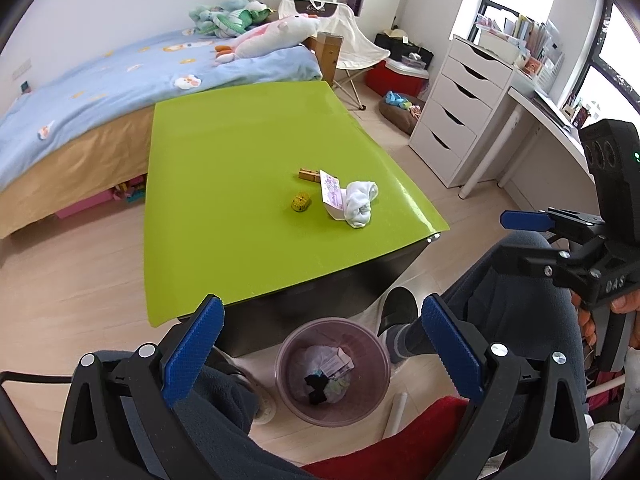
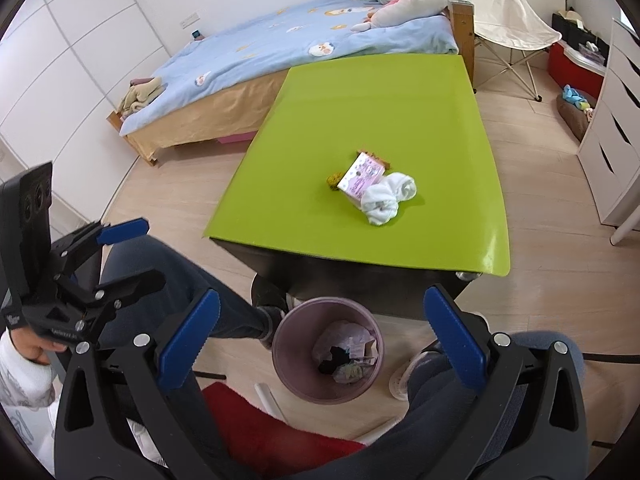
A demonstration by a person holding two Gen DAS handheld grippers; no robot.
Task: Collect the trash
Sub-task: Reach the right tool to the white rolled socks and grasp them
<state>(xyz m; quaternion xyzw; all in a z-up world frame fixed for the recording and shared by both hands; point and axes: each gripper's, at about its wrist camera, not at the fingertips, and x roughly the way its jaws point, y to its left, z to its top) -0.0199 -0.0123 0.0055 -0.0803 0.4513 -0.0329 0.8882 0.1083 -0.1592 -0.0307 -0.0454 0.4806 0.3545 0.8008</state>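
Left hand-held gripper (image 1: 322, 346) of ours hangs released, its blue-padded fingers (image 1: 192, 354) spread wide with nothing between them, tilted down over a round pale-pink plastic waste bin (image 1: 370, 396) on the light wooden floor (image 1: 80, 272). Right hand-held gripper (image 2: 322, 340) is likewise spread wide and empty, aimed at the same bin from the other side; in the left wrist view it shows at the right edge (image 1: 532, 236), jaws parted. Inside the bin we see crumpled white paper, a small printed box and something dark.

Just beyond the bin stands a low dark counter with a glossy lime-green top (image 1: 224, 184). Trash lies clustered near its middle: a crumpled white cloth or tissue wad (image 1: 360, 202), touching a small pink-and-white printed carton (image 1: 332, 194), with a small yellow-green crumpled lump (image 1: 300, 203) just beside the carton and a small tan wooden block (image 1: 310, 175) behind it.

Our legs in dark trousers (image 1: 520, 312) sit on either side of the bin, one dark-socked foot (image 1: 398, 308) beside its rim. A red cushion (image 1: 420, 436) lies under us.

Behind the counter is a bed with a light-blue patterned duvet (image 1: 120, 76) and plush toys (image 1: 272, 34). A white drawer unit (image 1: 460, 108) stands to the right.
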